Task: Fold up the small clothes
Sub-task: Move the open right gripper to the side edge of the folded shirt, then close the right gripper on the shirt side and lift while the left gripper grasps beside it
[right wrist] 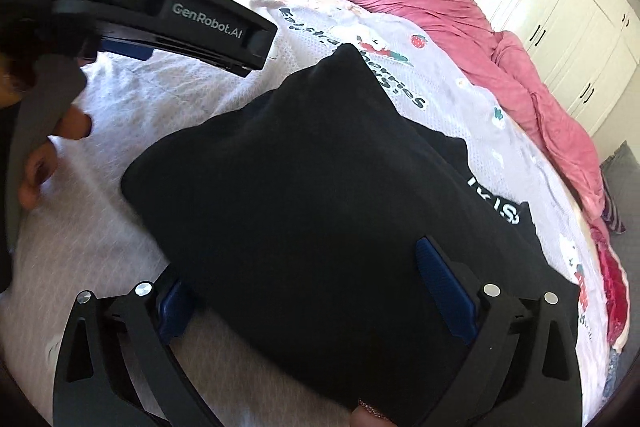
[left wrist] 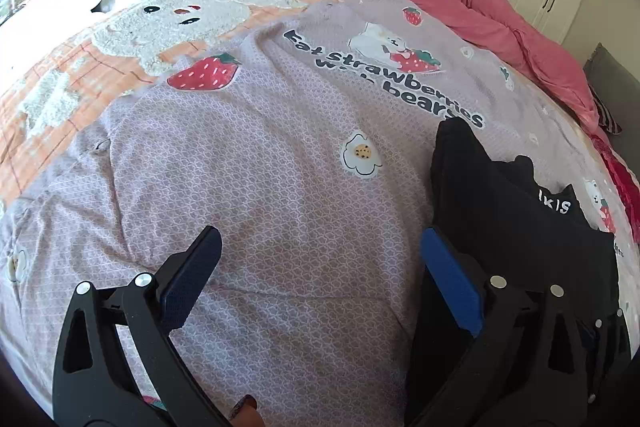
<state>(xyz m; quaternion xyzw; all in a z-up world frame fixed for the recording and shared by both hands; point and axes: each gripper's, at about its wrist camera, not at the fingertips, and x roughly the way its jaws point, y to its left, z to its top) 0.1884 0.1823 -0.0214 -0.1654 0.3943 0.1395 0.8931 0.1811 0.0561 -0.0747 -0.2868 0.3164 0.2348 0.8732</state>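
Bedroom, midday light: left tongs (left wrist: 318,277) spread wide and empty over the printed bedspread (left wrist: 260,155) at lower centre of the left wrist view, with only a black edge of the folded garment (left wrist: 472,171) showing at right of frame. In the right wrist view, left to right: the other tool's black body at upper left, a hand (right wrist: 48,155) below it at the left edge, then the black garment (right wrist: 312,195) lying as a thick, roughly squared bundle across centre frame on the bed, white lettering showing at its right side. Right tongs (right wrist: 308,287) gaping wide astride the bundle's near edge, pads seemingly clear of the cloth, nothing gripped. Pink duvet (right wrist: 420,7) heaped along the upper right. Probably a fold just laid down; best finished by pressing flat, squaring the corners, checking that no loose layer sticks out at right, and only then closing on the doubled edge rather than on a single layer.
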